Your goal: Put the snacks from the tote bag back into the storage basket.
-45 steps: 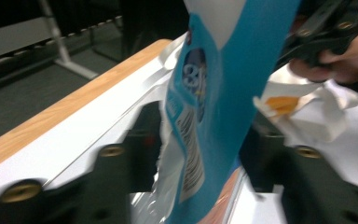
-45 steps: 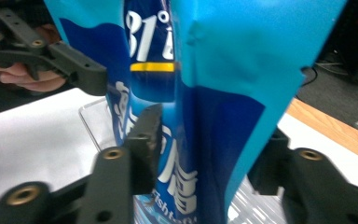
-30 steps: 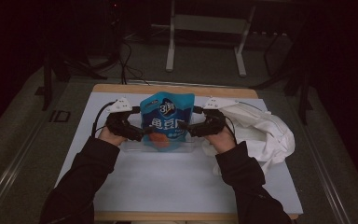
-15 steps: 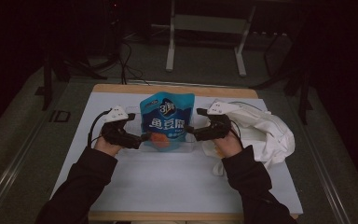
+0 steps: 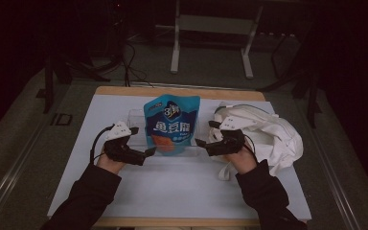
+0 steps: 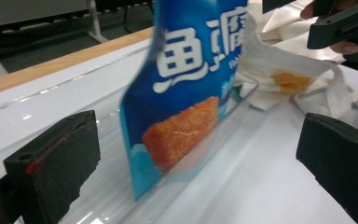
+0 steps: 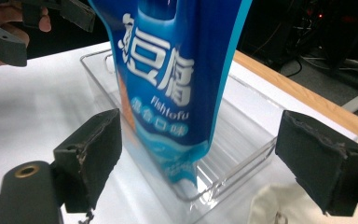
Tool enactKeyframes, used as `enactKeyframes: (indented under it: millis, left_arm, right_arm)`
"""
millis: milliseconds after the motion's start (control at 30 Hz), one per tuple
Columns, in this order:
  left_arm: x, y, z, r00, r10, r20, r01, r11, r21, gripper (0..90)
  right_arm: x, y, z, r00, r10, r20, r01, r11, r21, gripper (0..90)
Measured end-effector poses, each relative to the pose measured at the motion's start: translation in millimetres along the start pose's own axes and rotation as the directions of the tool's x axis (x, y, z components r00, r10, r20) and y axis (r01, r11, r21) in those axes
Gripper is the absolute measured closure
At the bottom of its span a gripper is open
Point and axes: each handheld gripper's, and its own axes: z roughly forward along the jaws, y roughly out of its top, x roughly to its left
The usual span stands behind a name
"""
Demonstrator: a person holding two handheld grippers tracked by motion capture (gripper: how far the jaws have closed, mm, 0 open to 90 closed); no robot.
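Note:
A blue snack pouch (image 5: 171,124) with an orange food picture stands upright in a clear plastic tray (image 5: 197,143) at the middle of the white table. My left gripper (image 5: 143,141) is open just left of the tray, apart from the pouch. My right gripper (image 5: 206,133) is open just right of it, also apart. In the left gripper view the pouch (image 6: 186,93) stands between my wide jaws, leaning on the tray's wall (image 6: 223,135). The right gripper view has the pouch (image 7: 177,79) rising out of the tray (image 7: 242,140) ahead of the open jaws.
A crumpled white cloth bag (image 5: 263,134) lies on the table's right side, close behind my right hand. The white table top (image 5: 172,187) has a wooden far edge (image 5: 172,90). Metal stand legs and cables sit on the dark floor beyond.
Both grippers have drawn back from the pouch's sides toward the person and now stand open. The pouch is left standing in the tray.

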Motion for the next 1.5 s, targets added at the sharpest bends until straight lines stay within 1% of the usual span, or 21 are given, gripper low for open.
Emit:
enactKeyframes:
  millis: [100,167,233,267,300,367,400,467,500,600,667,800,933,1000,1033,1100,1167,1200,1267,1400,1500]
  left_arm:
    - [-3.1,-5.4,-0.1,0.9998,0.003,0.02,-0.003,1.0,0.004,0.0]
    - [-5.6,-8.4,-0.8,0.9998,0.012,0.014,-0.012,0.9999,0.007,0.0]
    - [-9.7,-12.6,-2.1,0.9997,0.01,0.022,-0.01,0.9999,0.012,0.0]
    - [-9.7,-12.6,-2.1,0.9997,0.01,0.022,-0.01,0.9999,0.012,0.0]
    - [-11.4,-14.8,-2.3,0.9992,0.005,0.041,-0.005,0.9999,0.011,0.0]
    - [-12.9,-16.2,-2.3,0.9991,0.004,0.041,-0.005,0.9999,0.015,0.0]
    - [-17.1,-20.2,-2.9,0.9989,0.009,0.047,-0.01,0.9997,0.022,0.0]
    - [-20.9,-23.8,-4.0,0.9988,0.012,0.048,-0.013,0.9998,0.013,0.0]
    - [-22.0,-25.3,-3.9,0.9983,0.006,0.057,-0.008,0.9998,0.021,0.0]
    - [-24.8,-29.5,-3.0,0.9986,0.008,0.053,-0.01,0.9992,0.039,0.0]
    - [-26.4,-32.4,-2.6,0.9979,-0.001,0.065,-0.001,0.9992,0.039,0.0]
    - [-32.9,-37.1,0.4,0.9973,0.021,0.071,-0.026,0.9973,0.069,0.0]
    - [-41.3,-37.6,4.7,0.9944,0.055,0.09,-0.063,0.9944,0.086,0.0]
    - [-44.9,-36.9,6.6,0.9916,0.064,0.113,-0.074,0.994,0.08,0.0]
    - [-46.9,-36.7,7.6,0.9911,0.071,0.113,-0.08,0.9937,0.079,0.0]
    - [-50.3,-36.2,9.8,0.989,0.073,0.129,-0.084,0.9933,0.08,0.0]
    - [-51.9,-36.2,10.9,0.9884,0.078,0.13,-0.089,0.9927,0.081,0.0]
    - [-54.8,-36.3,13.1,0.9856,0.084,0.147,-0.098,0.9915,0.086,0.0]
    - [-57.5,-36.8,14.6,0.9845,0.092,0.149,-0.107,0.9902,0.09,0.0]
    - [-62.2,-37.8,17.5,0.9807,0.095,0.171,-0.112,0.9891,0.095,0.0]
    - [-65.8,-38.5,19.6,0.9774,0.113,0.179,-0.132,0.986,0.101,0.0]
  right_arm:
    - [2.9,-5.6,-4.4,1.0,0.004,-0.001,-0.004,1.0,0.002,14.7]
    - [5.0,-10.7,-6.6,1.0,-0.003,0.0,0.003,1.0,0.012,14.7]
    - [6.9,-18.7,-9.5,1.0,-0.006,-0.006,0.006,1.0,0.024,14.6]
    - [6.9,-18.7,-9.5,1.0,-0.006,-0.006,0.006,1.0,0.024,14.6]
    - [7.7,-24.7,-12.3,1.0,-0.005,-0.008,0.005,1.0,0.027,14.6]
    - [7.7,-24.7,-12.3,1.0,-0.005,-0.008,0.005,1.0,0.027,14.6]
    - [8.1,-26.7,-13.4,1.0,-0.005,-0.008,0.006,1.0,0.028,14.6]
    - [9.8,-34.5,-18.1,0.9999,-0.005,-0.011,0.005,0.999,0.034,14.6]
    - [10.6,-36.8,-19.2,0.9999,-0.008,-0.014,0.009,0.999,0.031,14.6]
    - [12.8,-43.0,-22.6,0.9997,-0.005,-0.024,0.006,1.0,0.031,14.5]
    - [14.1,-46.4,-24.9,0.9997,-0.007,-0.022,0.007,1.0,0.026,14.5]
    - [16.3,-51.6,-28.1,0.9996,-0.007,-0.026,0.008,0.999,0.036,14.5]
    - [18.7,-56.0,-31.3,0.9995,-0.006,-0.031,0.007,0.999,0.032,14.5]
    - [20.1,-57.9,-32.3,0.9993,-0.003,-0.036,0.004,0.999,0.033,14.5]
    - [21.0,-58.7,-32.6,0.9995,-0.006,-0.032,0.007,0.999,0.037,14.5]
    - [22.5,-60.5,-33.0,0.9995,-0.017,-0.026,0.018,0.999,0.044,14.5]
    - [23.2,-61.6,-33.1,0.9995,-0.02,-0.026,0.021,0.999,0.044,14.5]
    - [23.7,-62.5,-33.2,0.9994,-0.022,-0.026,0.023,0.999,0.047,14.5]
    - [25.7,-64.5,-34.1,0.9992,-0.026,-0.031,0.028,0.998,0.05,14.5]
    - [27.9,-66.7,-36.9,0.999,-0.03,-0.032,0.031,0.999,0.041,14.5]
    - [30.2,-69.7,-40.1,0.998,-0.049,-0.04,0.05,0.998,0.031,14.5]
